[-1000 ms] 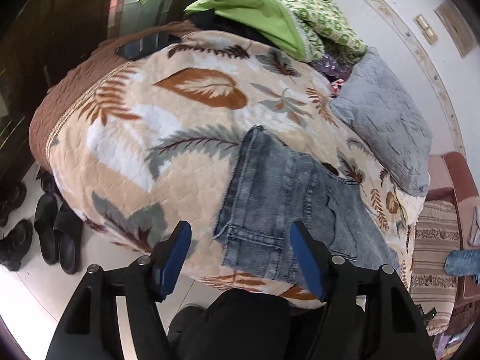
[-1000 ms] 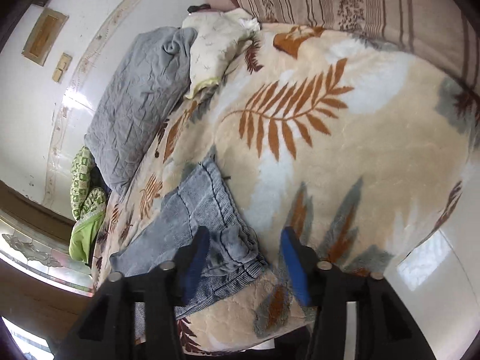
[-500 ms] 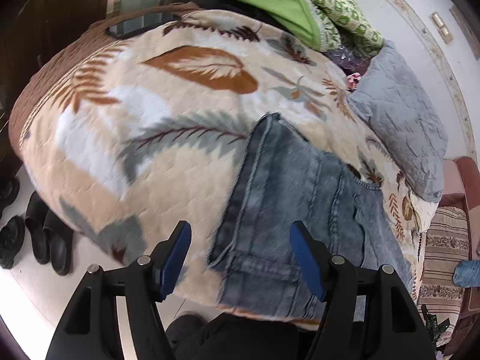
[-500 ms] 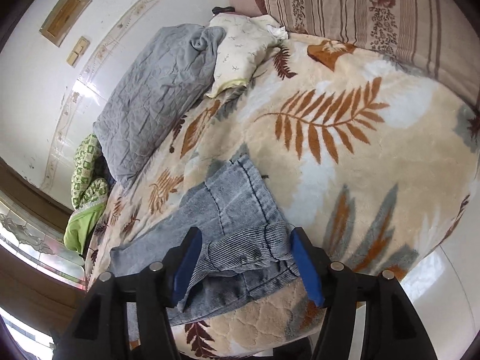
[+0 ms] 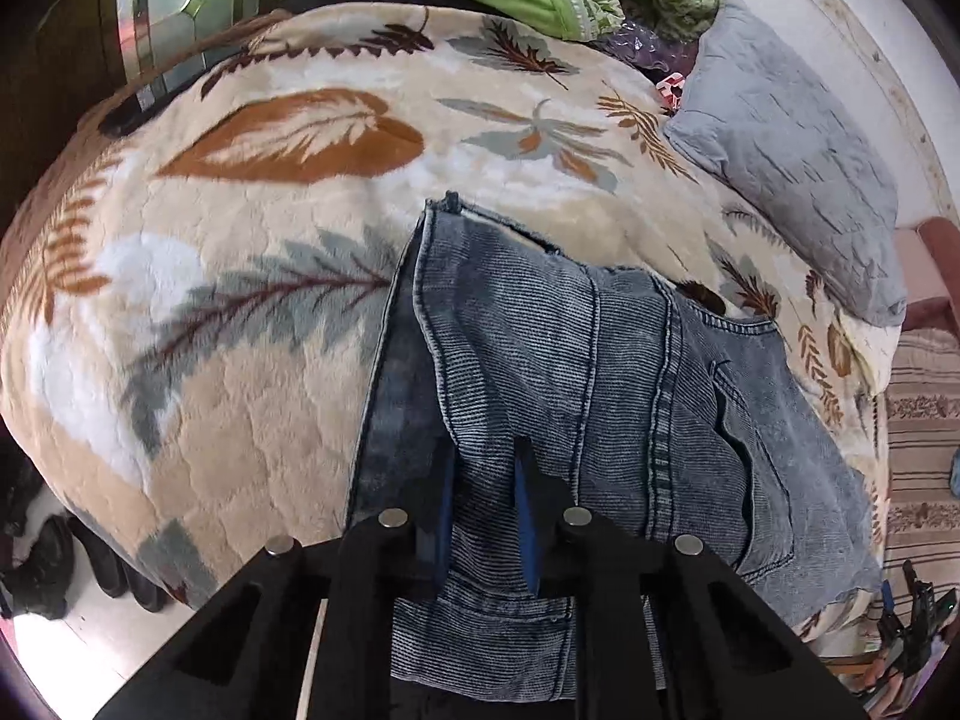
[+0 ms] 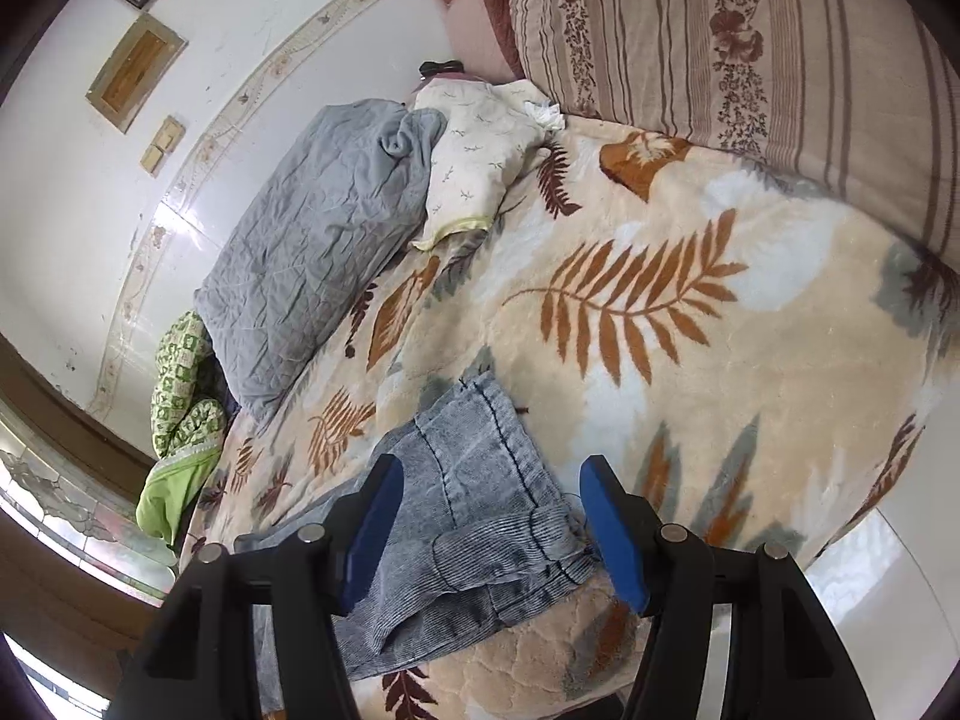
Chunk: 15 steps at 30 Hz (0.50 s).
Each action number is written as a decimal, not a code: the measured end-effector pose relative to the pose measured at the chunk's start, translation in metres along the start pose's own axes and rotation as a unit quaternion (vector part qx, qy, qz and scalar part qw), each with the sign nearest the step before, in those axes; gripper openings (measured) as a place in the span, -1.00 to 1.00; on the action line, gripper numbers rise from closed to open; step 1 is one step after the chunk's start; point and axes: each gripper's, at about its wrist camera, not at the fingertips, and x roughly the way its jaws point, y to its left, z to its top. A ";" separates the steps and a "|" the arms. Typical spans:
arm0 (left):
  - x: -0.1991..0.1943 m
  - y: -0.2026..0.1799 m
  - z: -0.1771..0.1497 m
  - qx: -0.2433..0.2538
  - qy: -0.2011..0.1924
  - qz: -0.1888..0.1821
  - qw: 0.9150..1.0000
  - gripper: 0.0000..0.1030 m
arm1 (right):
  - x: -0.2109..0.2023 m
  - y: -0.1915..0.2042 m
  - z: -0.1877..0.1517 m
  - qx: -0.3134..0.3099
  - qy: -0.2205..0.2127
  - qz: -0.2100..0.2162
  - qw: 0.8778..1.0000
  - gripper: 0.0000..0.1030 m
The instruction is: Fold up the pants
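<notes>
Pants: faded blue denim pants, lying on the leaf-print blanket near the bed's front edge. Already doubled over on themselves, back pocket facing up in your left view.

L tongs: your left gripper has just been closing, w/ denim between the pads. A ridge of cloth now stands pinched between the blue pads, near the front end of the pants. Reads as clamped on the fabric.

R tongs: your right gripper has its jaws spread, blue pads standing apart on either side of a rolled hem end. Pads don't look to be pressing the cloth (fisheye, so contact at the very tips is hard to judge). Reads as open over the pants, nothing held.

Bed: blanket is cream w/ rust and grey leaves, covers most of both views.

Back of bed: grey quilted pillow along the wall, cream pillow just beside it, green patterned bedding piled at the far corner.

Side: striped floral cloth lies along the bed's edge in the right view.

Floor: dark shoes on pale tile below the bed's corner, left view.
</notes>
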 end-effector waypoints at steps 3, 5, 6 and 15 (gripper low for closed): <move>0.004 -0.009 0.017 0.017 -0.007 0.028 0.999 -0.66 | 0.011 0.001 -0.001 0.006 0.009 0.006 1.000 0.26; 0.003 -0.009 0.029 0.015 -0.014 0.037 0.999 -0.67 | 0.023 0.009 0.003 0.000 0.015 0.008 1.000 0.26; 0.001 -0.009 0.036 0.012 -0.020 0.037 0.999 -0.67 | 0.029 0.014 0.007 -0.005 0.017 0.009 1.000 0.26; -0.006 -0.003 0.031 0.019 -0.027 0.047 0.998 -0.82 | 0.121 0.040 0.044 -0.072 0.096 -0.069 0.990 0.29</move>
